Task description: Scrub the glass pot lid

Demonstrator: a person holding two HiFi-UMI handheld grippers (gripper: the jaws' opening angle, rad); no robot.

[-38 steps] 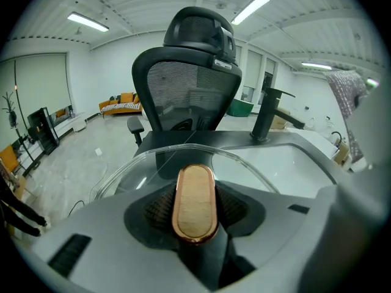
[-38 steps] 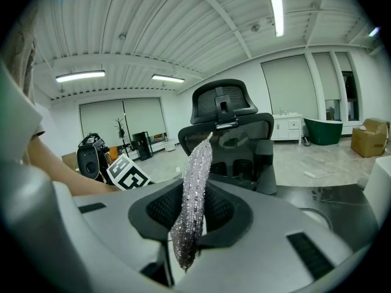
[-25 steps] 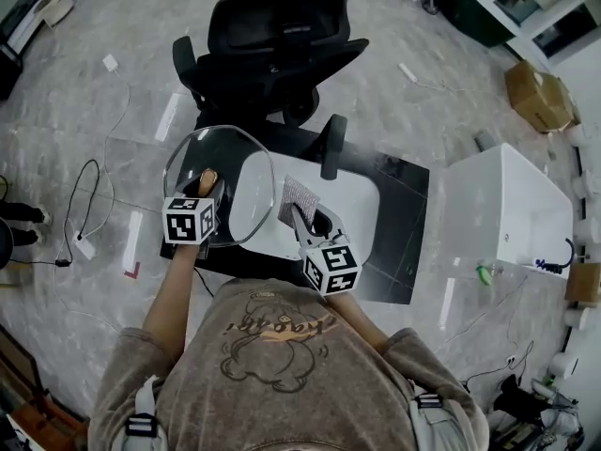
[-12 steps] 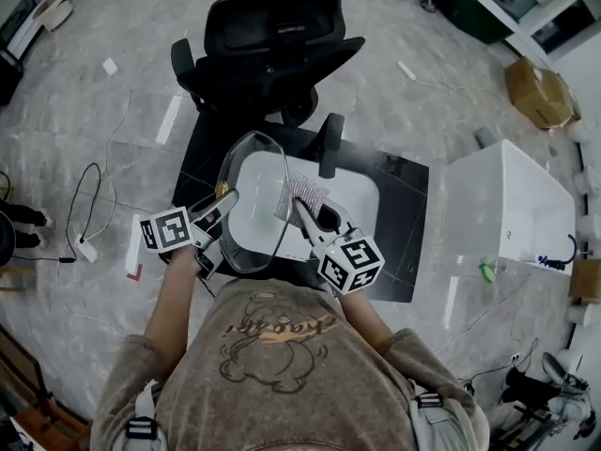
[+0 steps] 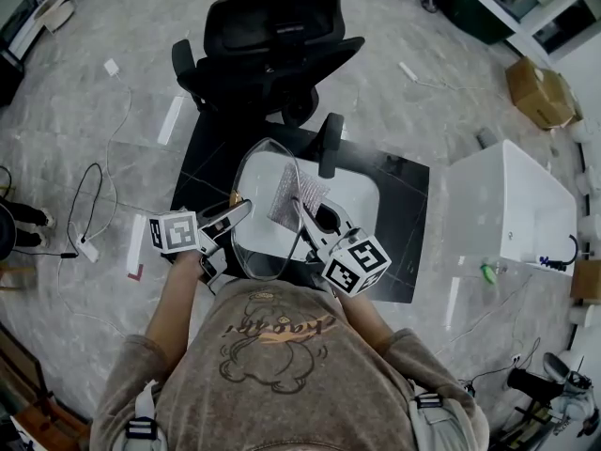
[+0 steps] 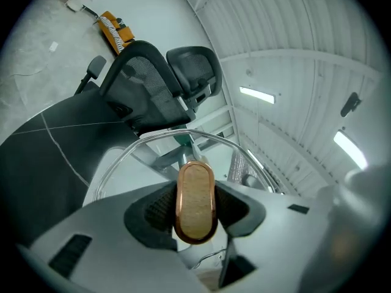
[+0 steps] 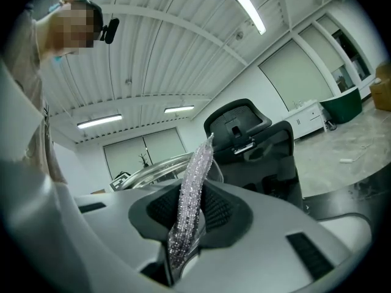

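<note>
The glass pot lid (image 5: 266, 216) stands on edge over the white basin (image 5: 352, 194), turned almost edge-on to the head view. My left gripper (image 5: 237, 207) is shut on the lid's wooden knob (image 6: 195, 201), which has a copper rim and sits squarely between the pads. The lid's steel rim (image 6: 183, 133) arcs just beyond. My right gripper (image 5: 303, 214) is shut on a silvery mesh scrub cloth (image 5: 299, 194), held against the lid's right face. In the right gripper view the scrub cloth (image 7: 190, 191) stands up between the pads, with the lid's rim (image 7: 153, 168) behind it to the left.
A black office chair (image 5: 272, 45) stands just behind the black counter (image 5: 399, 224) that holds the basin. A white cabinet (image 5: 507, 205) is at the right, a cardboard box (image 5: 537, 92) beyond it. Cables (image 5: 89, 205) lie on the floor at left.
The lid has turned from facing the camera to nearly edge-on. My left gripper swung down and left with the knob. My right gripper shifted right, with the cloth now at the lid's face.
</note>
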